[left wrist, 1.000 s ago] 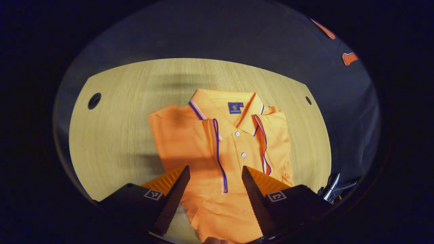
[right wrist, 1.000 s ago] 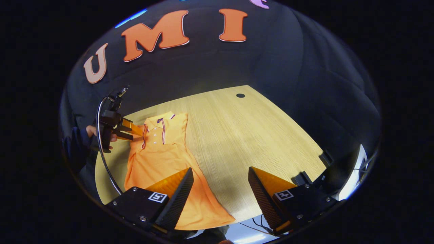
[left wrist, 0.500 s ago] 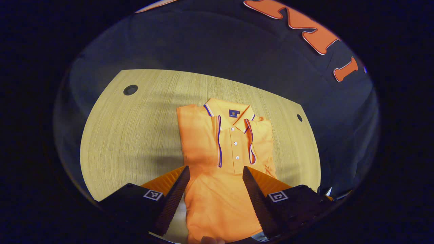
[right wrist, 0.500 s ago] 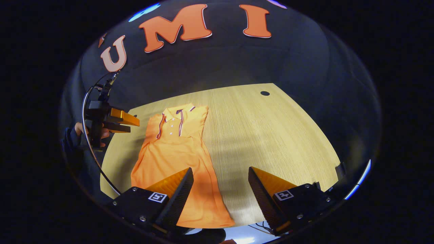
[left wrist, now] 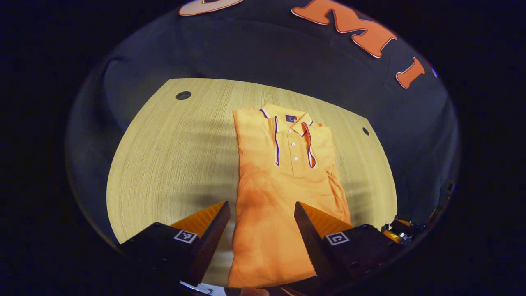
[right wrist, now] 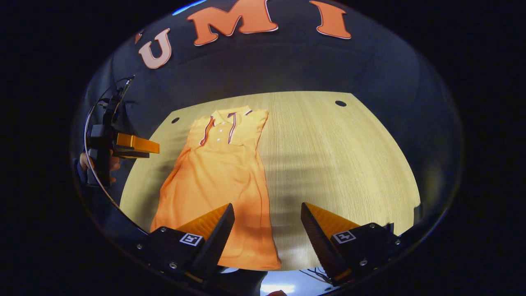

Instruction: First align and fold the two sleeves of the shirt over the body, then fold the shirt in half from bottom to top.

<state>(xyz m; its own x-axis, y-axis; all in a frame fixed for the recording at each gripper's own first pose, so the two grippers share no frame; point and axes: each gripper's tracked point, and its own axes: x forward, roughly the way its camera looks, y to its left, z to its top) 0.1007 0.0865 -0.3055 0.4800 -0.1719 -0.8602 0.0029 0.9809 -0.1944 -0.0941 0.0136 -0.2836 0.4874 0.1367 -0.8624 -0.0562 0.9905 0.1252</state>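
Note:
An orange polo shirt [left wrist: 279,193] lies face up on the wooden table [left wrist: 172,156], collar [left wrist: 287,118] at the far end. Both sleeves are folded onto the chest, their striped cuffs [left wrist: 276,142] flanking the buttons. My left gripper [left wrist: 261,224] hovers open above the hem end, with nothing between its fingers. In the right gripper view the shirt [right wrist: 222,176] stretches away on the left half of the table [right wrist: 337,164]. My right gripper [right wrist: 267,226] stands open over the hem's right corner. The left gripper [right wrist: 133,144] is held by a hand [right wrist: 96,164] left of the shirt.
Two round cable holes [left wrist: 183,95] [left wrist: 365,131] sit in the table's far corners. Bare wood [right wrist: 349,172] spreads right of the shirt. A dark cloth wall backs the table. Cables [right wrist: 88,135] trail from the left gripper.
Both grippers have drawn back from the collar end toward the hem, so more of the shirt's length shows. The shirt itself lies as before, sleeves folded in.

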